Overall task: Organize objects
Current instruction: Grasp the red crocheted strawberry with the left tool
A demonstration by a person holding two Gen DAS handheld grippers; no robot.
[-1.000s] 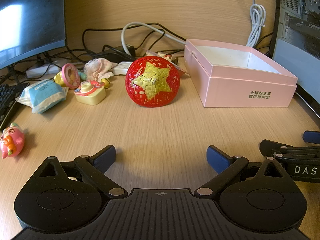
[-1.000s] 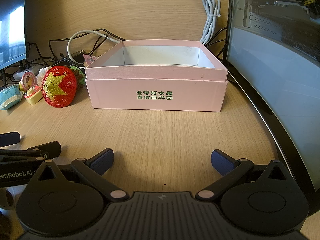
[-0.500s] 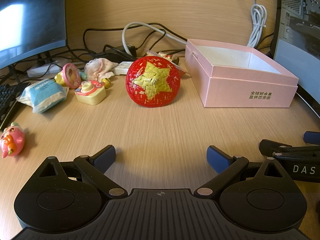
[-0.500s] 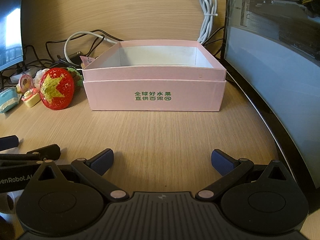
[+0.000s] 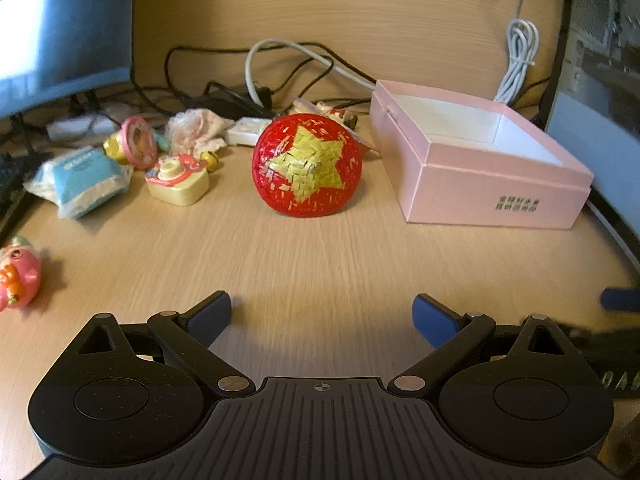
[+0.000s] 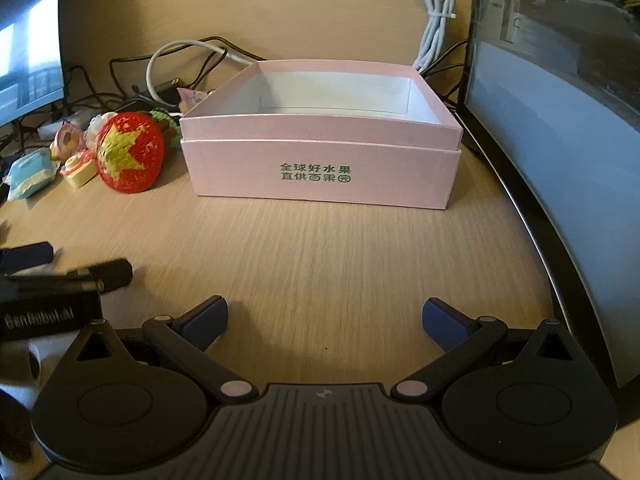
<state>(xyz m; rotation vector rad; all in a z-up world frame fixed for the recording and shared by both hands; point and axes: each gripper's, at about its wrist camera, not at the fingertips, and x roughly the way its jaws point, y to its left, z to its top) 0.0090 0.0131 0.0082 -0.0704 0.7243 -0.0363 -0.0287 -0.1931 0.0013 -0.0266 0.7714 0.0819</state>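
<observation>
A red woven hat with a yellow star (image 5: pixel 307 170) stands on the wooden desk, left of an open, empty pink box (image 5: pixel 492 184). Both show in the right wrist view, the hat (image 6: pixel 130 158) and the box (image 6: pixel 320 176). Small toys lie left of the hat: a yellow toy camera (image 5: pixel 178 180), a blue packet (image 5: pixel 82 182), a pink round toy (image 5: pixel 138 142), a pink pig figure (image 5: pixel 18 276). My left gripper (image 5: pixel 322 318) is open and empty, short of the hat. My right gripper (image 6: pixel 325 322) is open and empty, in front of the box.
A monitor (image 5: pixel 60 28) stands at the back left with cables (image 5: pixel 280 76) behind the toys. A computer case (image 6: pixel 560 100) rises on the right, close to the box. A white coiled cable (image 6: pixel 436 12) hangs on the back wall.
Both grippers have risen and tilted a little, so the box interior shows more. The right gripper has shifted slightly left. Both jaws stay open; nothing on the desk has moved.
</observation>
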